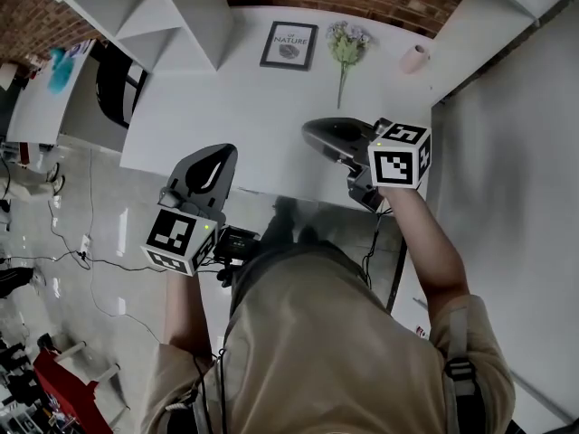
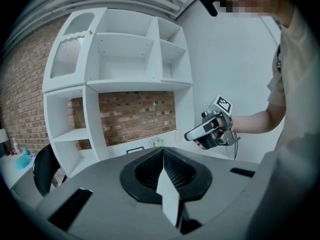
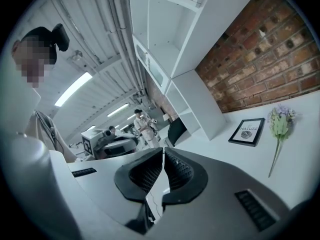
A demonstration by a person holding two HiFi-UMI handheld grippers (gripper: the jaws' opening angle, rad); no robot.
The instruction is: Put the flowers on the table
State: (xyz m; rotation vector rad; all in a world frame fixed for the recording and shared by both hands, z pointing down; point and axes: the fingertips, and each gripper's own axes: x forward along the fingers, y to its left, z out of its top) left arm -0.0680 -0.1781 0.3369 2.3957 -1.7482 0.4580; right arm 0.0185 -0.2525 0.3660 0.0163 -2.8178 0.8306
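The flowers point(image 1: 346, 47), a small pale-lilac bunch on a long green stem, lie flat on the white table point(image 1: 244, 120) near its far edge. In the right gripper view the flowers point(image 3: 279, 125) lie to the right, well beyond the jaws. My right gripper point(image 1: 312, 131) hovers over the table's near part, shut with nothing between its jaws point(image 3: 163, 152). My left gripper point(image 1: 220, 155) hangs at the table's front edge, also shut and empty point(image 2: 163, 152). From the left gripper view the right gripper point(image 2: 194, 133) shows at the right, and the flowers point(image 2: 156, 142) are tiny at the back.
A framed picture point(image 1: 289, 45) lies left of the flowers and a pink cup point(image 1: 414, 59) to their right. A white shelf unit point(image 1: 172, 7) stands at the table's far left, with a black chair point(image 1: 118, 84) beside it. Brick wall runs behind.
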